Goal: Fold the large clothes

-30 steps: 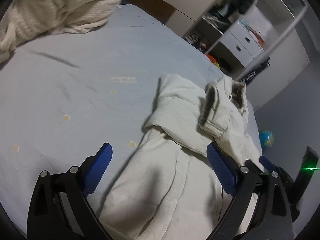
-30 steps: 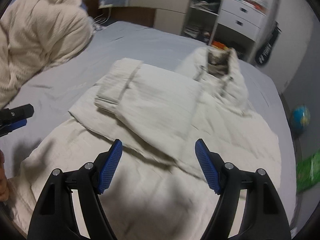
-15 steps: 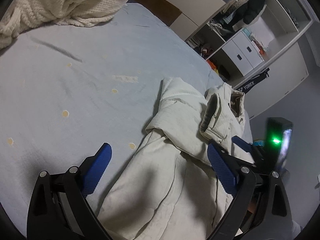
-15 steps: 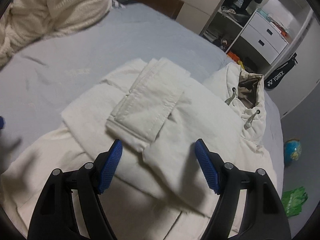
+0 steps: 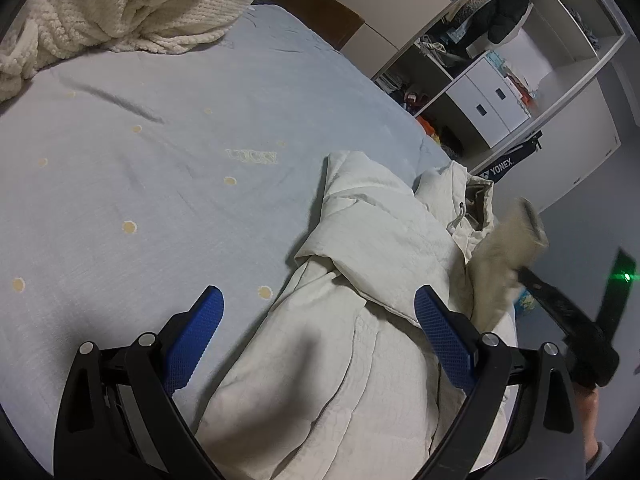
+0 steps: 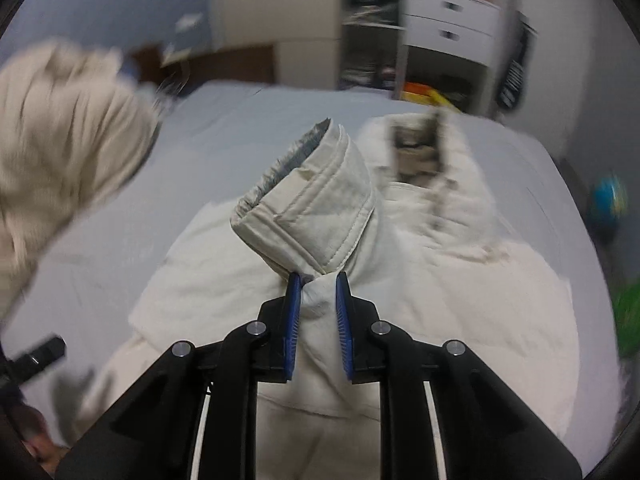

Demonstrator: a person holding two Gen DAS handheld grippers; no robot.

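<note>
Now cream jacket [image 6: 460, 280], sleeve cuff [image 6: 316, 208] raised, crumpled

blurred: knitted blanket [image 6: 60, 128], shelves [image 6: 444, 28] | cut off: jacket [image 5: 340, 380] hem

Both wrist views—down onto jacket [image 5: 372, 280].

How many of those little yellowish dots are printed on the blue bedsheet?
7 show in the left wrist view, plus one by the cream jacket, making 8. More may lie hidden under it.
</note>
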